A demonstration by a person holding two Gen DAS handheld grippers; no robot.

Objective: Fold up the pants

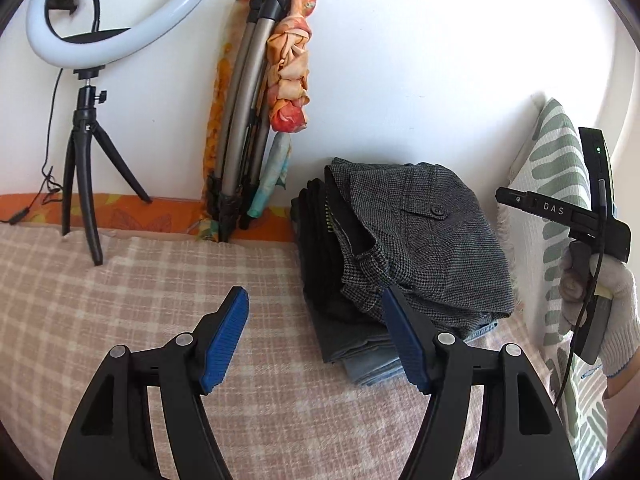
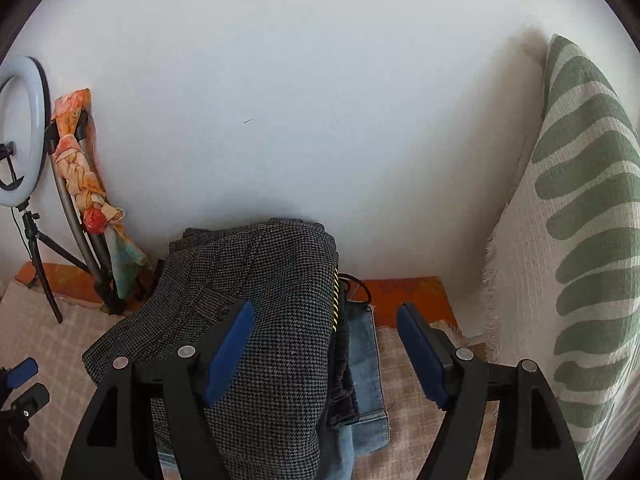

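Grey checked pants (image 1: 424, 236) folded atop clothes stack (image 1: 360, 356). Left gripper (image 1: 314, 336) and right gripper (image 2: 326, 354) both wide, empty, just before stack.

We have two cameras, one on each hand-held gripper, and each looks forward along its own two blue fingers.

The left camera sits low over the checked bed cover (image 1: 132, 292) and faces the white wall (image 1: 420, 60). The pile of folded pants (image 1: 416, 240) lies ahead and to the right, near but not under us. At the far right edge we see the right hand-held gripper (image 1: 560, 216) in a gloved hand (image 1: 612, 312).

The right camera is much closer to the pile (image 2: 260, 320) and looks down on it, facing the same wall (image 2: 320, 100).

Both views share the pile, the wall, the ring light (image 1: 120, 12) (image 2: 24, 128), the folded tripod with the orange cloth (image 1: 292, 60) (image 2: 80, 168) and the green leaf cloth (image 1: 560, 168) (image 2: 580, 220).
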